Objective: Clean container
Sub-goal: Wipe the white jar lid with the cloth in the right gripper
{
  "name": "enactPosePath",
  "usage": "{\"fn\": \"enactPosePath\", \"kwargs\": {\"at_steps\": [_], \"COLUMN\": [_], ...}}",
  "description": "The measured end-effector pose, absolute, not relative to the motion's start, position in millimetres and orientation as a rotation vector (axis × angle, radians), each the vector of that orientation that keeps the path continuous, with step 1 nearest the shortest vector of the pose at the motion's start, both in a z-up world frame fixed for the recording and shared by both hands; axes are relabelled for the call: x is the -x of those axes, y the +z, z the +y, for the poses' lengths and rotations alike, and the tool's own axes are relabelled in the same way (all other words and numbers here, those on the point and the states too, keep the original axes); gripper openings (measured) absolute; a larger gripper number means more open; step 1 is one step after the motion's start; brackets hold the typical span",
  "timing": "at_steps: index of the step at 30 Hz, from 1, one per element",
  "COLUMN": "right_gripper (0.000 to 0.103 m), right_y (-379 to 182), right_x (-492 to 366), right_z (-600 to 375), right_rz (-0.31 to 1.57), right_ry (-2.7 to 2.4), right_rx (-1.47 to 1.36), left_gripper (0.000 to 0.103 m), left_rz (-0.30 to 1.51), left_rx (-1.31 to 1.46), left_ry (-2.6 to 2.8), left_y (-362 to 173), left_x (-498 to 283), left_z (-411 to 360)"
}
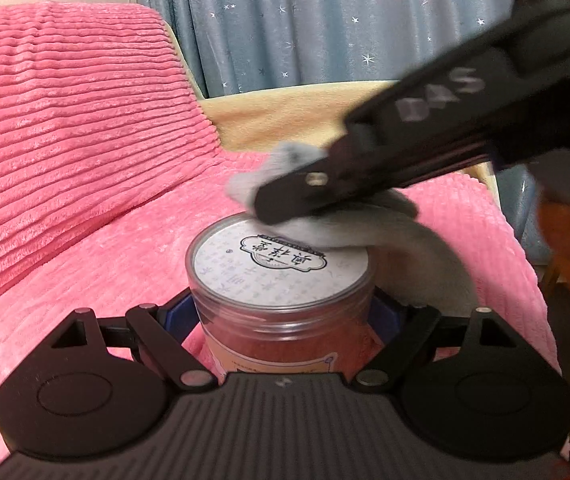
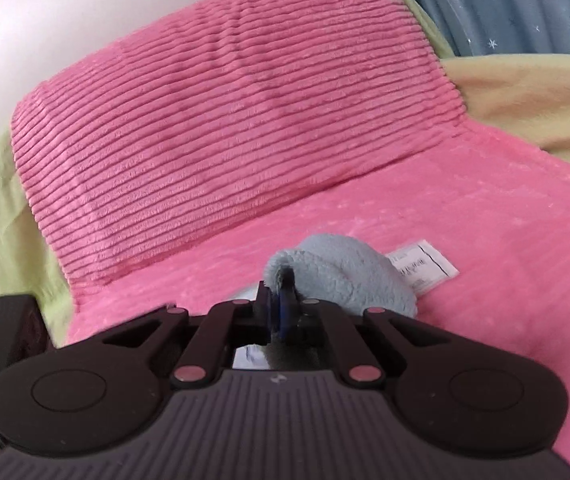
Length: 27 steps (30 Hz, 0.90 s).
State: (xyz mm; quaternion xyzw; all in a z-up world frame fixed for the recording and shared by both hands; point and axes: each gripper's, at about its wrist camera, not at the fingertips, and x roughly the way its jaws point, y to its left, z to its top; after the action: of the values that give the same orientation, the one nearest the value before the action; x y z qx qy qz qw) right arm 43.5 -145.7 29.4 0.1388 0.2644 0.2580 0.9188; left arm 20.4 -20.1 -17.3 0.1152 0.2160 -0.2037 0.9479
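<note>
A clear plastic jar (image 1: 281, 300) with a white printed lid (image 1: 281, 264) stands upright on the pink blanket. My left gripper (image 1: 285, 312) is shut on the jar's sides just below the lid. My right gripper (image 1: 281, 200) reaches in from the upper right in the left wrist view, shut on a grey-blue fluffy cloth (image 1: 345, 224) that lies on the far edge of the lid. In the right wrist view my right gripper (image 2: 283, 300) pinches the cloth (image 2: 341, 276), whose white care tag (image 2: 421, 266) sticks out right.
A pink ribbed cushion (image 1: 65, 120) rises behind and left of the jar. The pink blanket (image 2: 485, 240) covers the seat, with a cream-yellow cover (image 2: 525, 96) behind it. A blue star-print curtain (image 1: 305, 20) hangs at the back.
</note>
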Motion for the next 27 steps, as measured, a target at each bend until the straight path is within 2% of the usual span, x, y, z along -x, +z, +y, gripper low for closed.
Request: {"fn": "enactPosePath", "kwargs": {"at_steps": [7,18,27], "right_gripper": [0.002,0.001,0.001], "right_y": [27,26,29], "right_x": [-33,-54,-33], "right_z": [-143,-138,-153], "right_rz": [0.601,0.499,0.602], "right_ry": [0.659,0.513,0.6], "right_rx": [-0.337,-0.312,-0.35], "left_gripper": [0.085,0.085,0.085], "left_rz": [0.436,0.435,0.437], "left_rx": [-0.253,-0.248,-0.255], "left_ry": [-0.407,-0.414,-0.417], "left_y": [-17,-17,-16], "left_x": [-18,-16,-16], "left_z": [-23,-21,-21]}}
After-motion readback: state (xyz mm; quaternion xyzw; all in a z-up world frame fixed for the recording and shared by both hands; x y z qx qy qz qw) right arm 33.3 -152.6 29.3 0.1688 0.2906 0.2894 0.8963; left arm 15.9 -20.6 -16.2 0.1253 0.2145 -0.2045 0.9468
